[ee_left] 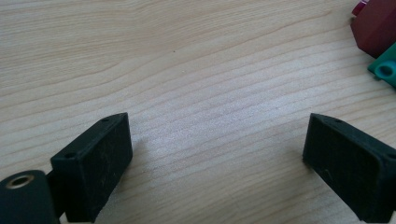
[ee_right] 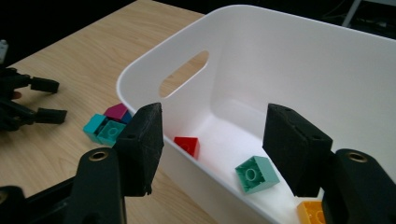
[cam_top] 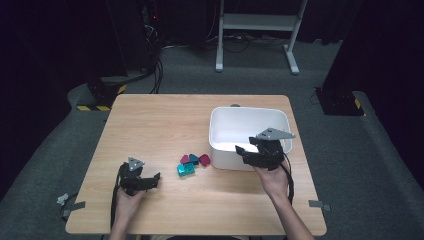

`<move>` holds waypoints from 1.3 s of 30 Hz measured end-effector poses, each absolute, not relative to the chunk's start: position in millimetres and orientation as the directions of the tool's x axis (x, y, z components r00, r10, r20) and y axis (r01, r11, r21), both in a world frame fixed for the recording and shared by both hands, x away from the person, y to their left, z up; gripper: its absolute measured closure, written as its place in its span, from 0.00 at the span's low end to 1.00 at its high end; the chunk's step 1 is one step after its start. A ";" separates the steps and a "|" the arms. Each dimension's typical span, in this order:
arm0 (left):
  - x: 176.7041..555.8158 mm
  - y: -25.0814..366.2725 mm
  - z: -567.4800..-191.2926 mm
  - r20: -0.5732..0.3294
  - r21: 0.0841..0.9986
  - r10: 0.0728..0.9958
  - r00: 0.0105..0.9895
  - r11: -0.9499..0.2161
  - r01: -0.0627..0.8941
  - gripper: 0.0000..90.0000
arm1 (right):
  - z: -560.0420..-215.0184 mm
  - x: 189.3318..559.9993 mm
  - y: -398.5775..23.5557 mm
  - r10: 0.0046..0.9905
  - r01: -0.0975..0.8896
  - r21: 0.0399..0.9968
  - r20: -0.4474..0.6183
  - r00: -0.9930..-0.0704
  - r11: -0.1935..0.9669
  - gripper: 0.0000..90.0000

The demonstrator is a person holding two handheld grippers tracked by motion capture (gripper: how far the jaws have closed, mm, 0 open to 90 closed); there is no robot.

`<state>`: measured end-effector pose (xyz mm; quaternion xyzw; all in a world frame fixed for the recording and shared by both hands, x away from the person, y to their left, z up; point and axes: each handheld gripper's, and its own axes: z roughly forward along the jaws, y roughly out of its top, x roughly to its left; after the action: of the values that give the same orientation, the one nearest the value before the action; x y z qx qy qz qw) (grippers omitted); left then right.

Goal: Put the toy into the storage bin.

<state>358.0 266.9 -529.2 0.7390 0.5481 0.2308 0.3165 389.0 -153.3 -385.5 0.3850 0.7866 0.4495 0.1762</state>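
A white bin [cam_top: 248,120] stands at the right of the wooden table [cam_top: 165,120]. My right gripper [cam_top: 248,145] hovers over its near rim, open, with nothing between its jaws [ee_right: 215,126]. Inside the bin [ee_right: 140,70] lie a red brick [ee_right: 187,145], a light green brick [ee_right: 256,173] and an orange one [ee_right: 312,212]. Just left of the bin sit a teal brick [cam_top: 185,170], a magenta brick [cam_top: 185,159], a dark blue brick [cam_top: 194,159] and a red brick [cam_top: 204,160]. My left gripper [cam_top: 154,181] rests low on the table, open and empty [ee_left: 217,135], its jaws pointing toward the loose bricks.
In the left gripper view a dark red brick [ee_left: 378,25] and a green brick [ee_left: 385,69] lie at the far right, beyond the jaws. Bare wood stretches across the table's left and back. A metal stand [cam_top: 257,22] is on the floor behind.
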 end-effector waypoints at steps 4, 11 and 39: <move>357.9 266.9 -529.2 -0.006 0.721 0.956 0.292 -0.198 0.664 0.09 | -385.9 378.3 -150.7 0.746 0.430 0.851 0.070 -0.662 0.302 0.43; 354.4 270.1 -528.7 -0.007 0.732 0.957 0.290 -0.192 0.653 0.16 | -398.7 355.6 -146.0 0.696 0.391 0.858 0.056 -0.716 0.334 0.44; 335.9 220.0 -508.2 -0.038 0.785 0.848 0.528 -0.302 0.541 0.20 | -507.5 339.0 -142.4 0.705 0.470 0.771 0.040 -0.708 0.429 0.44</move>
<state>335.9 220.0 -508.2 0.7823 0.4440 0.1971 0.3898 339.0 -142.4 -507.5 0.3528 0.8327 0.4010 0.1460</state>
